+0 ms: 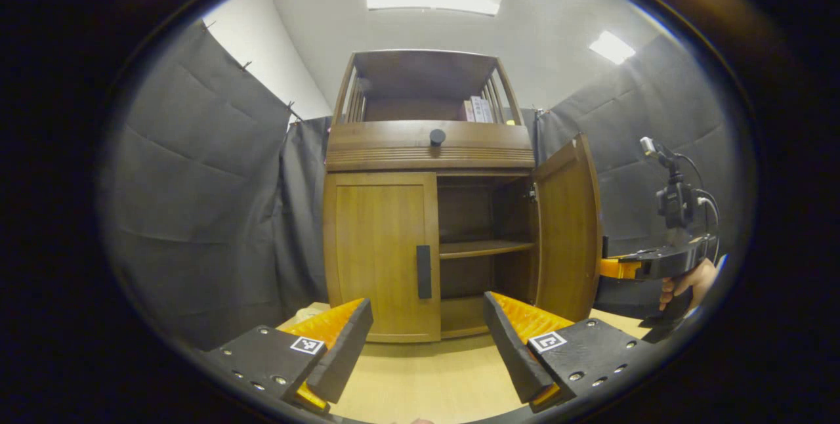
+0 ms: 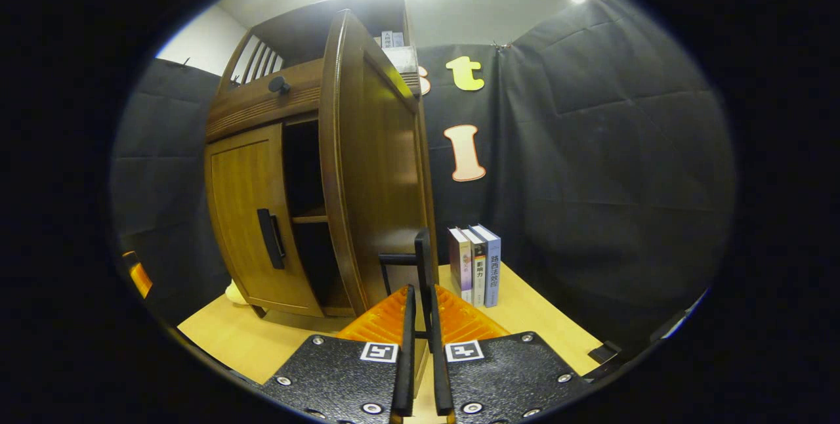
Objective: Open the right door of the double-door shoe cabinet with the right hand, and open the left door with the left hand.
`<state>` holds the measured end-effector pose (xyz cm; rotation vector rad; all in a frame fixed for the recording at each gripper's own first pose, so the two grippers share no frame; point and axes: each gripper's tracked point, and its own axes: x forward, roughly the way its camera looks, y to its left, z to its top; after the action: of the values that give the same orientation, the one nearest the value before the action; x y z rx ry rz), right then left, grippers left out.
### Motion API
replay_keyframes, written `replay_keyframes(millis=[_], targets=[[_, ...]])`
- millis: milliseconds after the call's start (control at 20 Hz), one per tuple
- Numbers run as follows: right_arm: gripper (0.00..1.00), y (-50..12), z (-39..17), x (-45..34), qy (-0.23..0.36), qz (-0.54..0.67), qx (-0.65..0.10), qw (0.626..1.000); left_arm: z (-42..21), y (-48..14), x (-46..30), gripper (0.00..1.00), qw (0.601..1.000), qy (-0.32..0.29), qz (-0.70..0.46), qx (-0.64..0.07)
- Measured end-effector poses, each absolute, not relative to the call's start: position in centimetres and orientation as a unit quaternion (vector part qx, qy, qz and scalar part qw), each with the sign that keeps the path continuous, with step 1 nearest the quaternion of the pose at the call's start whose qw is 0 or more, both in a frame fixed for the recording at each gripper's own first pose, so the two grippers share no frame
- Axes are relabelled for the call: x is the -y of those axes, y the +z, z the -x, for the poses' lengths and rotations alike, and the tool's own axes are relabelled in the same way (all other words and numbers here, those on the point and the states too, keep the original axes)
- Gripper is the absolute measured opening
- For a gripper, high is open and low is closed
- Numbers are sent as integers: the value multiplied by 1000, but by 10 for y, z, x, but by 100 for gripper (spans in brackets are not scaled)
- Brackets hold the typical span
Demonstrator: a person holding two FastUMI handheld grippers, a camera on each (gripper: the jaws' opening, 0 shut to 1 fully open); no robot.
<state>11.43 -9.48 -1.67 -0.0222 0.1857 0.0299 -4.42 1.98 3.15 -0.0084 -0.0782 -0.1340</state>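
Left gripper view has my left gripper (image 1: 428,339) hanging before the brown wooden double-door shoe cabinet (image 1: 430,207), its fingers (image 1: 341,345) spread wide and holding nothing, lined up, I judge, for the black vertical bar handle (image 1: 424,272) on the closed left door (image 1: 382,253). Over to the right the right door (image 1: 567,227) stands swung out, with a hand (image 1: 686,283) carrying my right gripper (image 1: 613,268) at its outer edge. In the right gripper view, that right gripper (image 2: 420,319) has its fingers (image 2: 405,345) drawn nearly together on the open door's black handle (image 2: 420,260); they look clamped on it, which would explain why the door is held ajar. I count two doors, one open and one shut, and two bar handles. One round dark knob (image 1: 437,137) sits on the panel above them, and one inner shelf (image 1: 485,248) shows through the opening. Three upright books (image 2: 476,265) stand on the pale wooden surface (image 2: 538,319) just beside the cabinet. By my reading the right-hand half is done and the left door is next
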Motion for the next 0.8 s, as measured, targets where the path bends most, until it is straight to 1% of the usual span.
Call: replay_keyframes(millis=[300,350,400,600,650,700,750,800], targets=[[12,-13,-104,121,-2,25,-83,996,41,28,-17,96,997,-74,3,34],[1,-12,-102,127,-9,30,-79,996,41,28,-18,96,997,-75,4,33],[6,-10,-100,135,-16,33,-75,996,41,29,-18,96,997,-76,3,33],[5,-6,-93,161,-45,25,-70,996,39,29,-17,100,996,-79,-3,36],[5,-4,-93,162,-41,17,-67,997,38,27,-17,100,996,-80,-2,36],[6,-1,-90,161,-37,10,-65,997,37,27,-16,96,996,-81,-2,36],[6,0,-88,161,-37,12,-62,997,38,28,-16,96,996,-81,-3,37],[6,3,-86,161,-35,17,-58,998,37,29,-16,100,996,-81,-7,39]])
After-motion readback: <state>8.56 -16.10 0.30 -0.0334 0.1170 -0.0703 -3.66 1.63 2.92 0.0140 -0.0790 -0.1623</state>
